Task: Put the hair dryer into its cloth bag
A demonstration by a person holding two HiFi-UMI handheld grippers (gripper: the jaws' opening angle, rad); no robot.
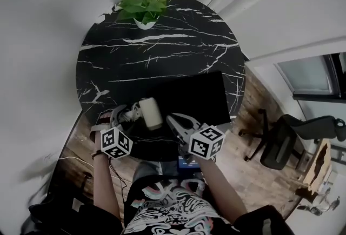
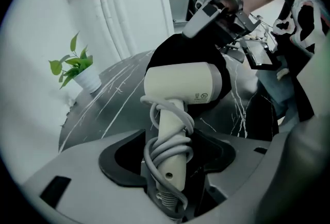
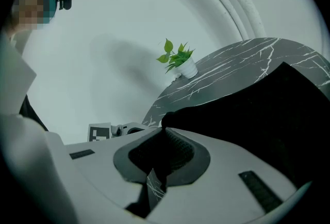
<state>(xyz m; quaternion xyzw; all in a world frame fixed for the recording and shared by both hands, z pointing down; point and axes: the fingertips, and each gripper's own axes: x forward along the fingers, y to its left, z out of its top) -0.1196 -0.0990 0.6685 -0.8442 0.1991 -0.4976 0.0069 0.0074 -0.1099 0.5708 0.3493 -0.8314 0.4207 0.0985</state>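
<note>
Two grips to keep: left gripper point(image 2: 170, 140) jaws wide round the cord-wrapped handle of the hair dryer point(image 2: 180, 84), barrel end against the cloth bag point(image 1: 189, 99) near the worktop point(image 1: 162, 50) front edge; right gripper point(image 3: 165, 133) jaws pinched almost together on the bag's rim. Lift that rim to gape the mouth, then feed the barrel straight in. Ample bare worktop beyond; plant point(image 1: 143, 7) well apart at the far edge.

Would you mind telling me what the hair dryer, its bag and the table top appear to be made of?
Hair dryer: cream moulded plastic, smooth satin shell with soft highlights; its grey cord looks rubbery. Cloth bag: black matte fabric, limp and fold-edged, showing no sheen. Table top: black white-veined marble or imitation, seemingly polished, judging by its reflections.
</note>
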